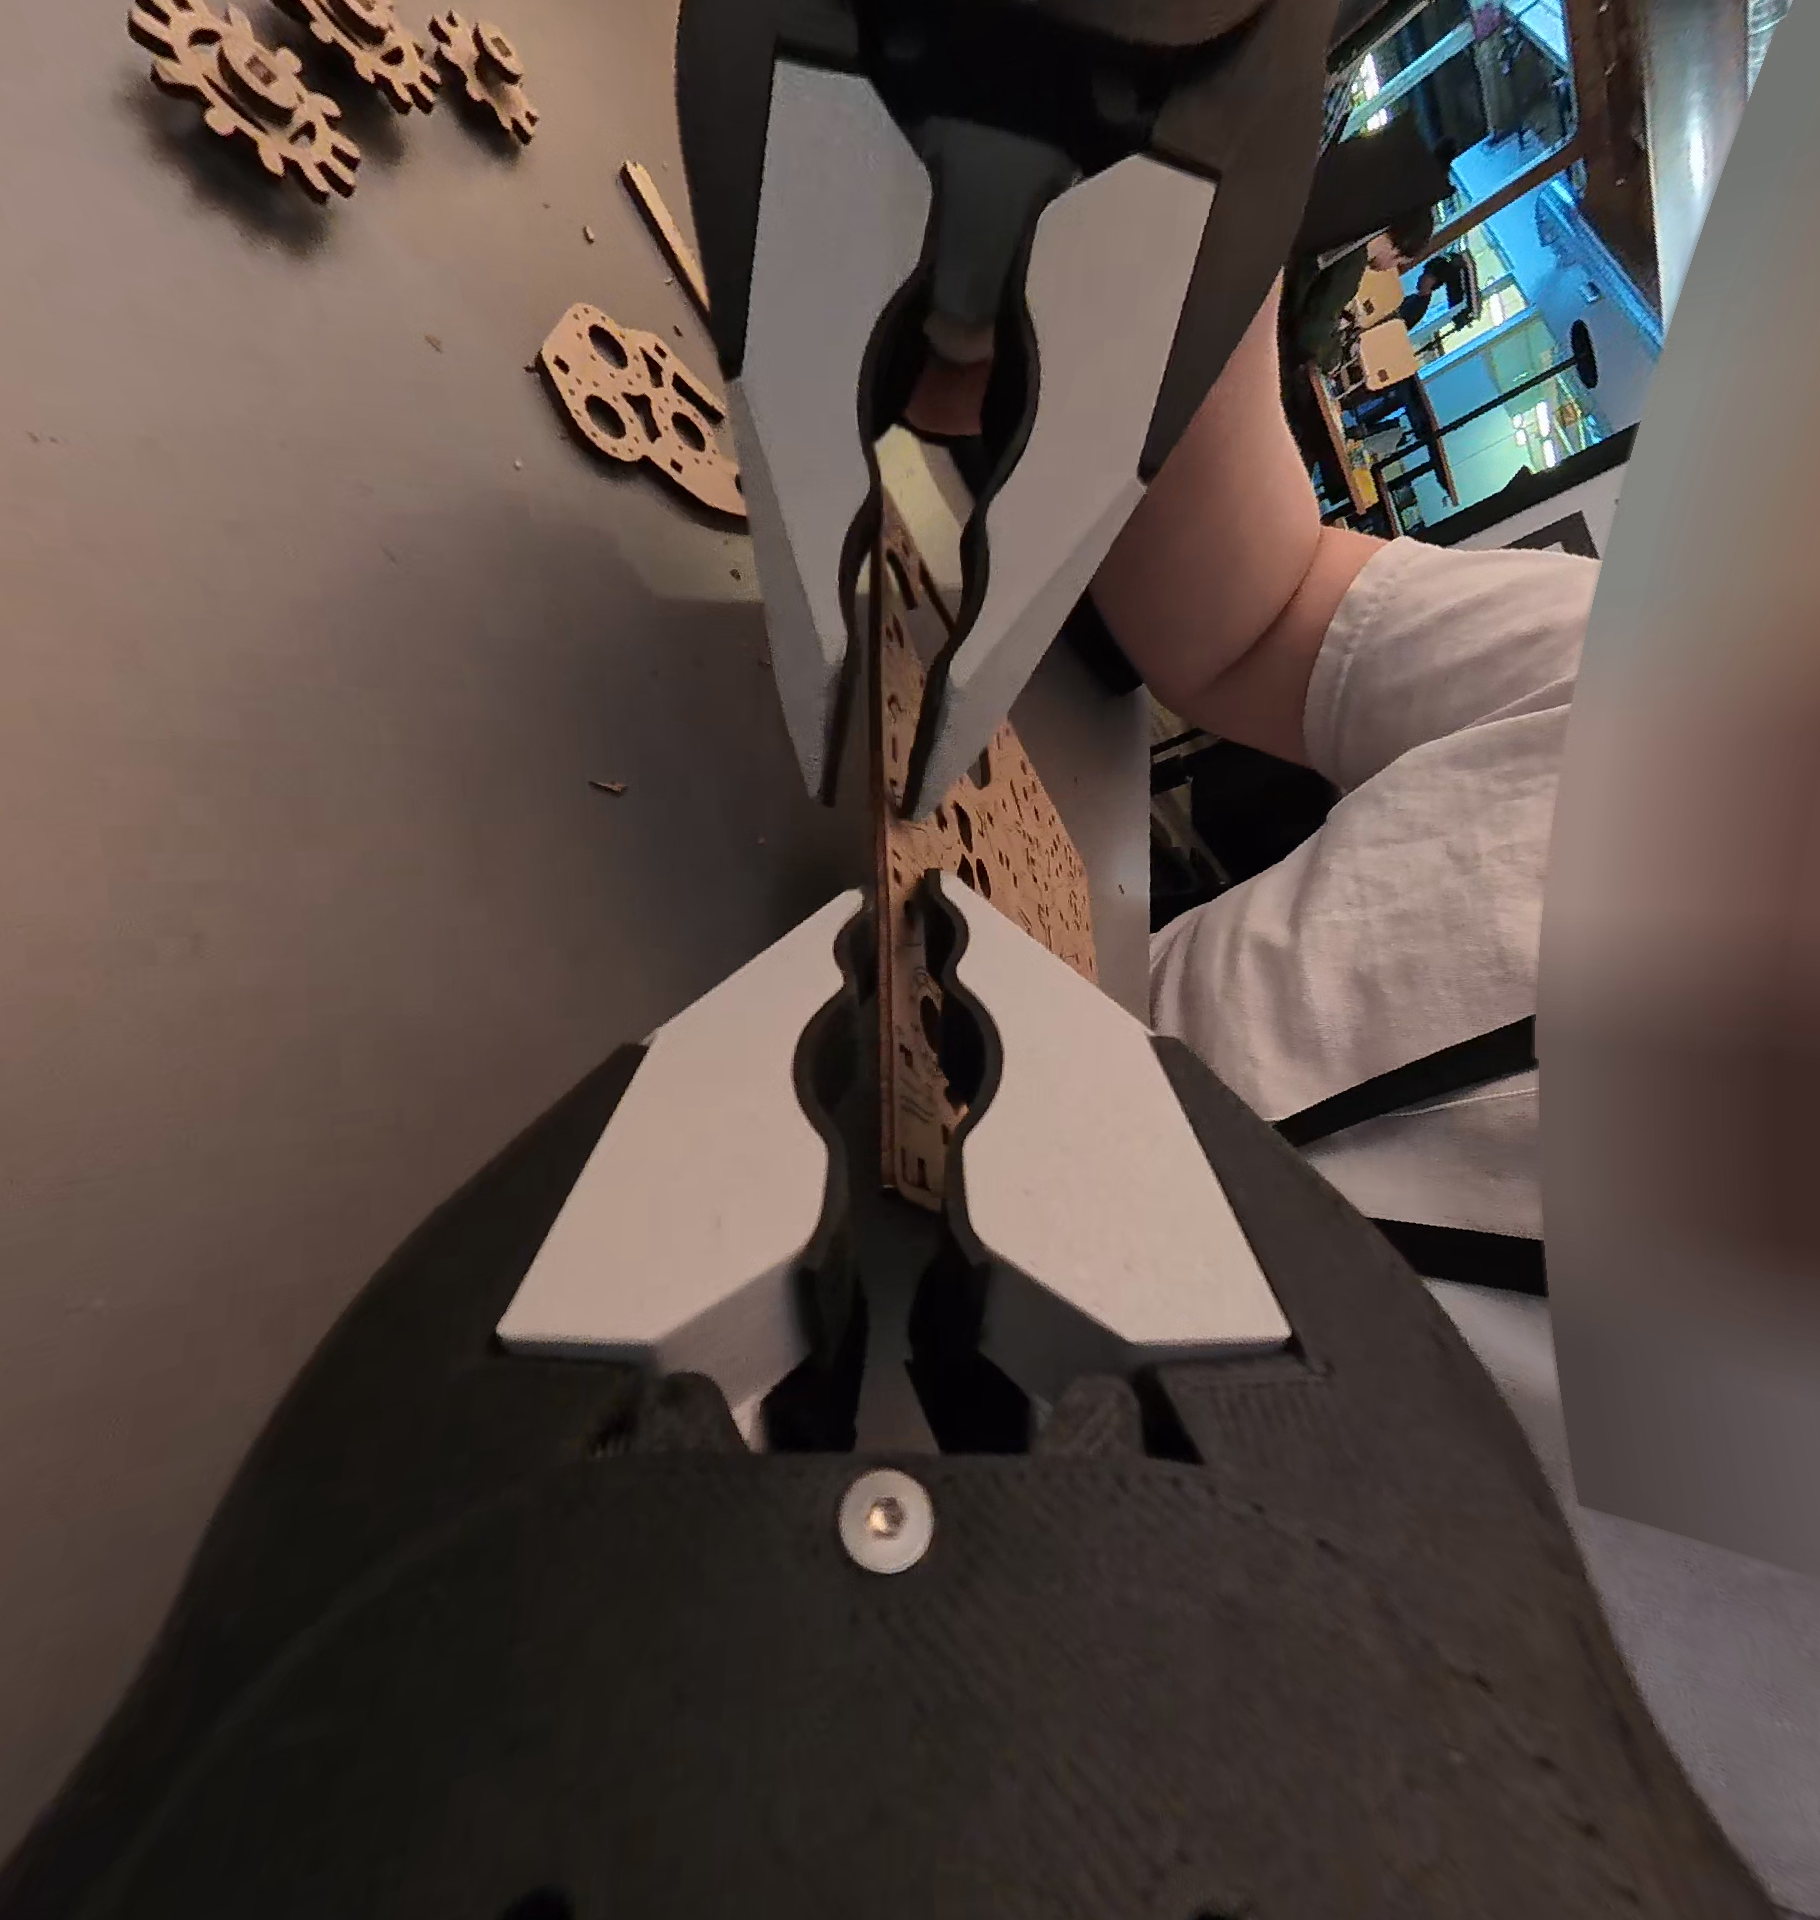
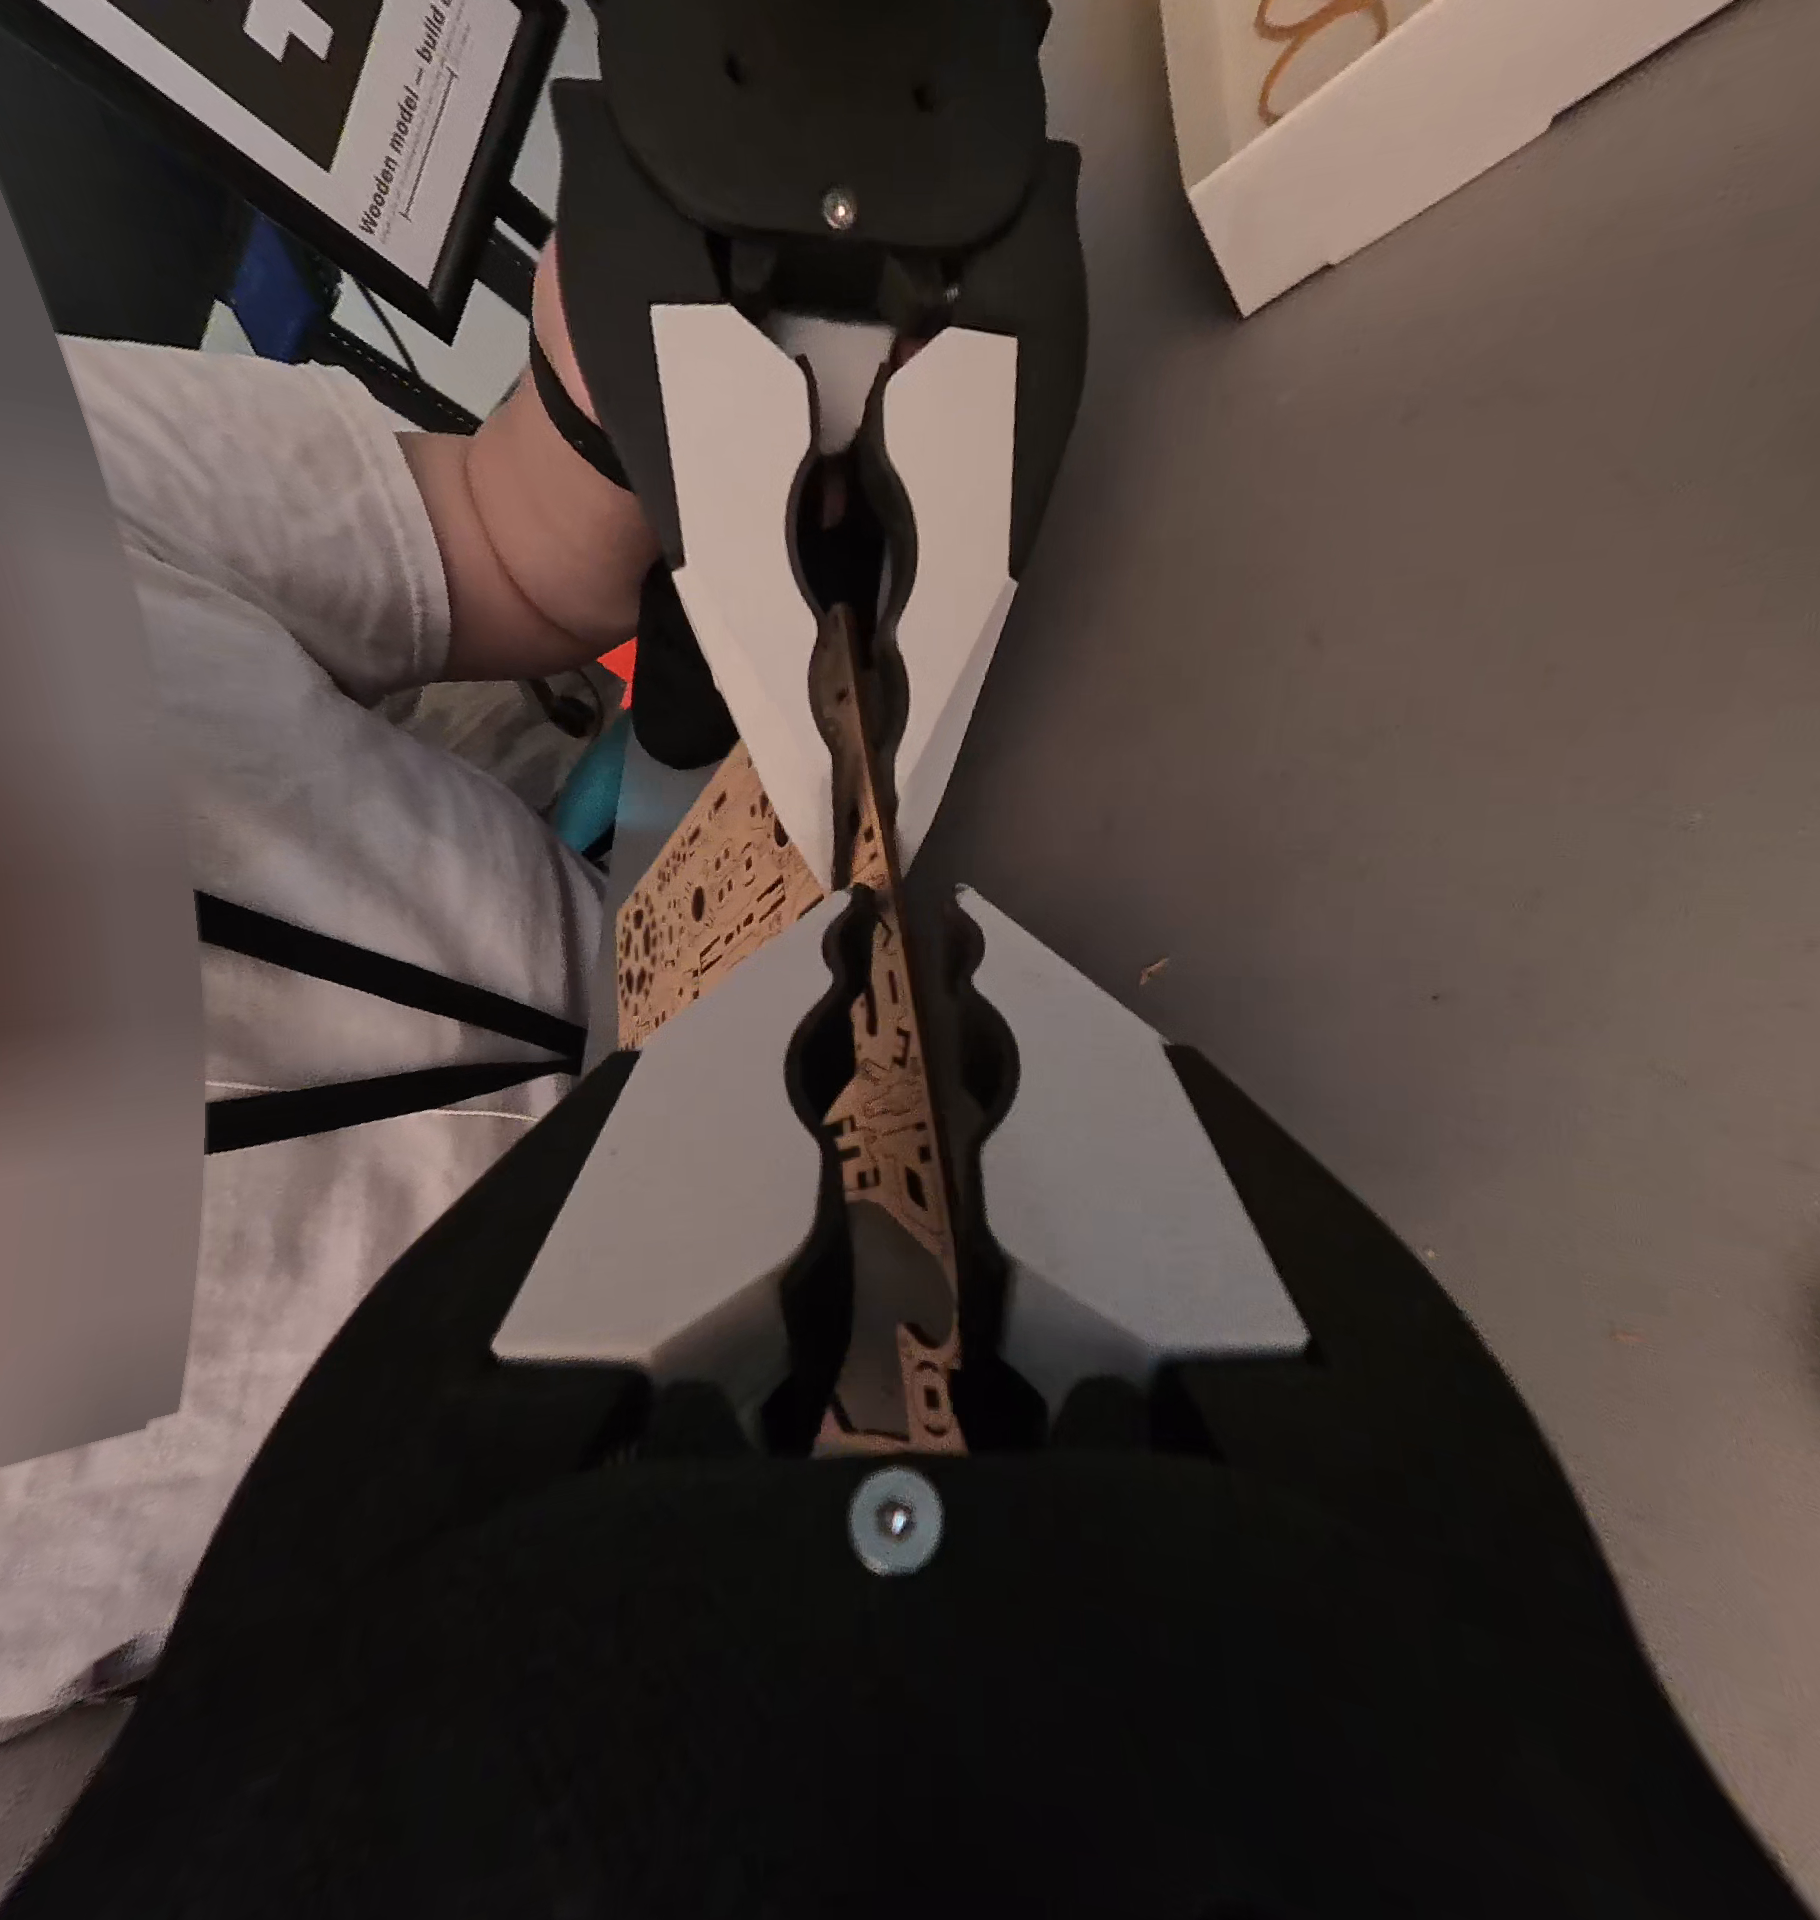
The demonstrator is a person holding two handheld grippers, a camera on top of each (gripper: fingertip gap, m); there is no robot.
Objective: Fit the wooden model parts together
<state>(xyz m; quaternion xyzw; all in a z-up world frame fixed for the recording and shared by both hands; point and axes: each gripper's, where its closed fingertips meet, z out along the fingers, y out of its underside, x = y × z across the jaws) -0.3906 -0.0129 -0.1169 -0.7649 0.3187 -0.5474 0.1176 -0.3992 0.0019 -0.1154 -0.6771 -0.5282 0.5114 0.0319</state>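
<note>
Both hand-held grippers clamp one wooden sheet (image 1: 911, 1060) edge-on above the tabletop (image 1: 262, 831): left hand-held gripper (image 1: 901, 904) near end, right hand-held gripper (image 2: 901, 899) opposite. Loose gears (image 1: 262, 94) lie apart. Keep the sheet unflexed; avoid twisting.

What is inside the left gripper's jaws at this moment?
A thin laser-cut wooden sheet stands edge-on in the left gripper, its far end pinched by the right gripper. The jaws cover much of its faces.

Black tongs (image 1: 901, 914), pale grey wavy-edged fingers (image 1: 1072, 1122), silver screw (image 1: 885, 1524), apparently white sleeve (image 1: 1446, 665)
</note>
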